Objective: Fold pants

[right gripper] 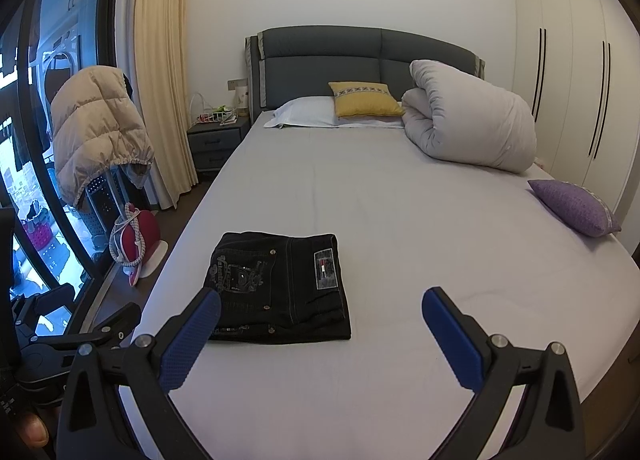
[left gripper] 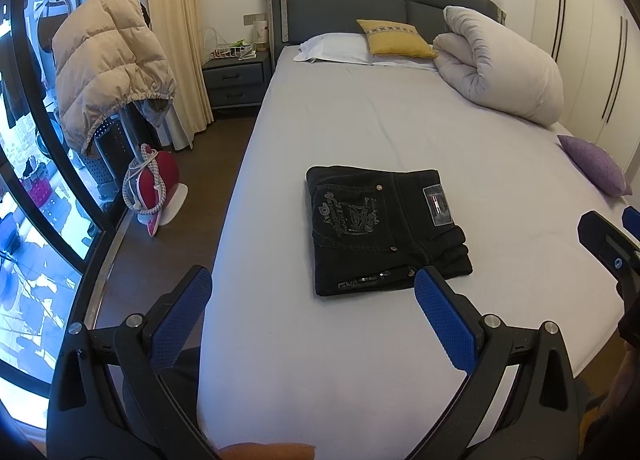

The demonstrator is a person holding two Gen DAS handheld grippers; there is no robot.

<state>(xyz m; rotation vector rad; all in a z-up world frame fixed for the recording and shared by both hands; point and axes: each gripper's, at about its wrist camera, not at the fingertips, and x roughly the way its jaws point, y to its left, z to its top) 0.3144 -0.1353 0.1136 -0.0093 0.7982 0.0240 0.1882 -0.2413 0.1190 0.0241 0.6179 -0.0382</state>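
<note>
My left gripper (left gripper: 312, 292) is spread wide with nothing between its blue pads (left gripper: 444, 320) — it hangs above the near edge of the bed (left gripper: 360, 132), empty. My right gripper (right gripper: 320, 316) is just as wide apart and just as empty, also held over the near part of the mattress; its tip shows at the right edge of the left wrist view.

The black jeans (left gripper: 384, 228) lie folded into a compact rectangle on the pale sheet, toward the left side of the bed, back pocket embroidery and the waistband patch (left gripper: 436, 206) facing up. Neither gripper touches them; in each view one finger crosses in front of their near edge, the others standing clear to the side.

Farther up the bed sit a white pillow (left gripper: 336, 48), a yellow cushion (left gripper: 394, 38) and a rolled white duvet (left gripper: 500, 64) against the grey headboard (left gripper: 360, 0). A purple cushion (right gripper: 572, 208) rests at the right edge. On the floor to the left stand a red iron (left gripper: 154, 184), a nightstand (left gripper: 236, 78) and a beige puffer jacket (left gripper: 108, 64) draped over a chair.
</note>
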